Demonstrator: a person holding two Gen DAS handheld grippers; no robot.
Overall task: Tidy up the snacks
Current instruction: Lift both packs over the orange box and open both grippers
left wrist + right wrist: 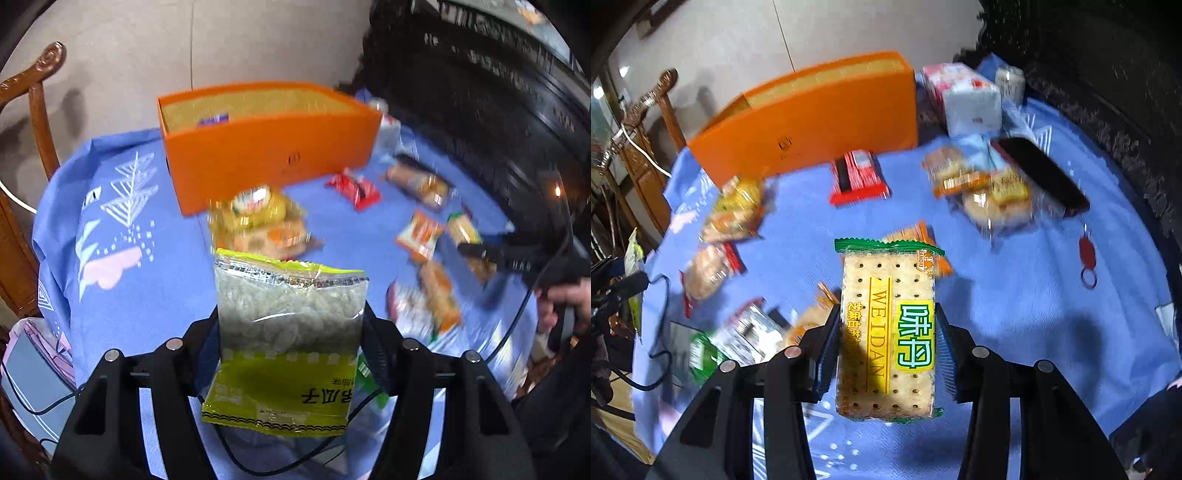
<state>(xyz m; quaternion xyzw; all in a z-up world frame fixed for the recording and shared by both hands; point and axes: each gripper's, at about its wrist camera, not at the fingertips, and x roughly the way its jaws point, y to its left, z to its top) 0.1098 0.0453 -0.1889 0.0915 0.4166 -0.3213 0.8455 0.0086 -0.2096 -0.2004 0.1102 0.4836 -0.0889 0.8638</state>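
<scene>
My left gripper (291, 317) is shut on a yellow-green seed packet (288, 332), held above the blue tablecloth. My right gripper (886, 325) is shut on a green-edged cracker packet (888, 332), also held above the cloth. An open orange box (266, 147) stands at the back of the table, with a blue-and-red item inside; it also shows in the right wrist view (812, 114). Several loose snack packets lie on the cloth, among them a red packet (858, 177) and yellow packets (258, 218). The right gripper (491, 251) shows at the right of the left wrist view.
A white tissue pack (964, 96) and a small bottle (1010, 83) stand right of the box. A black phone (1041, 173) and a red key ring (1086, 258) lie at the right. A wooden chair (33, 110) stands at the left. Dark carved furniture (498, 92) borders the right side.
</scene>
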